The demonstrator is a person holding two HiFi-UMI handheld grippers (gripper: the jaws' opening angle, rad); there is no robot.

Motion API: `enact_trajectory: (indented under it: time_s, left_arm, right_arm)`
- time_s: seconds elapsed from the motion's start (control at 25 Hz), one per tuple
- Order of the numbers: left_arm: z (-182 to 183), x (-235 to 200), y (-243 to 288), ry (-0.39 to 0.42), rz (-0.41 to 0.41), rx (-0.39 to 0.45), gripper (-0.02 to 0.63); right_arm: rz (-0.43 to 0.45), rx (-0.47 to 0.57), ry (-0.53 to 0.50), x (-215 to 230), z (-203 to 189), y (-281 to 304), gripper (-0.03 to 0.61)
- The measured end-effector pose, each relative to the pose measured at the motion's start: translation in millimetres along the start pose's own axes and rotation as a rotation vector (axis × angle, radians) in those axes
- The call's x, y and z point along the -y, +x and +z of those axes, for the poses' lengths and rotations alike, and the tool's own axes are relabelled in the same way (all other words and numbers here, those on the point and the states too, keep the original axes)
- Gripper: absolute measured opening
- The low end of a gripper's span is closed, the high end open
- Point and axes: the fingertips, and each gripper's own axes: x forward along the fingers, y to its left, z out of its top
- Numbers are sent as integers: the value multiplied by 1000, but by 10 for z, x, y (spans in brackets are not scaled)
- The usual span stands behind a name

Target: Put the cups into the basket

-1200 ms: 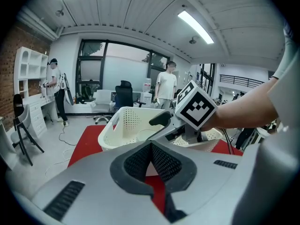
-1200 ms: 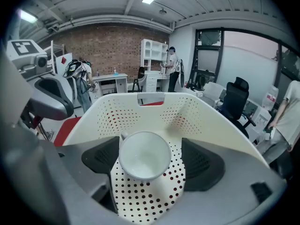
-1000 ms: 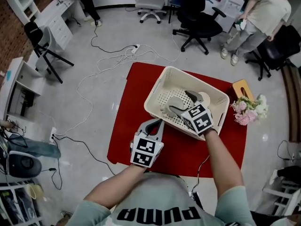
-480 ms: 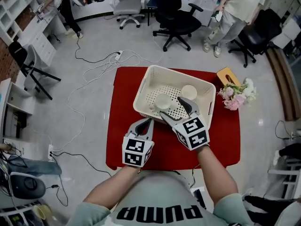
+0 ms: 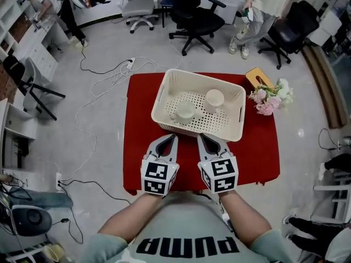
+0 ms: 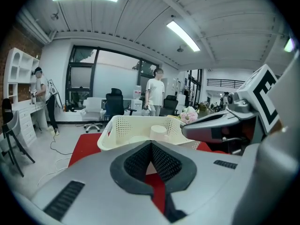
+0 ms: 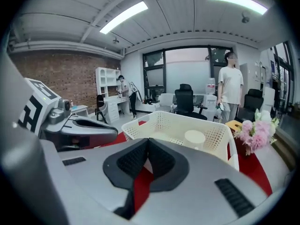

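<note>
A cream perforated basket (image 5: 164, 90) stands on the red table (image 5: 258, 152). Two cream cups rest inside it: one (image 5: 185, 112) at the left of its floor, one (image 5: 214, 98) upside down at the right. My left gripper (image 5: 170, 139) and my right gripper (image 5: 204, 139) hover side by side just in front of the basket's near wall, both shut and empty. The right gripper's jaws have just been closing with nothing between them. In the left gripper view the basket (image 6: 123, 136) and a cup (image 6: 158, 132) lie ahead; the right gripper view shows the basket (image 7: 220, 134) and the upturned cup (image 7: 194, 136).
A bunch of pink and white flowers (image 5: 270, 98) and a yellow box (image 5: 256, 76) lie on the table's right far corner. Office chairs (image 5: 195, 19) and cables (image 5: 112, 73) are on the floor beyond. A person (image 5: 259, 12) stands at the back right.
My right gripper has drawn back out of the basket to the near side, leaving a cup inside, and its jaws have closed. The left gripper shifted slightly.
</note>
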Motion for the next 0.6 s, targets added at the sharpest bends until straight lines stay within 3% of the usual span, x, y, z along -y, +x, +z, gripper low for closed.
enact_trajectory:
  time_s: [0.44, 0.6]
  left_arm:
    - [-142, 183, -318, 6, -35, 26, 3]
    - [-188, 226, -410, 56, -49, 50, 3]
  right_arm:
    - [-38, -22, 42, -282, -333, -326, 14]
    - [-68, -15, 45, -324, -406, -428, 14]
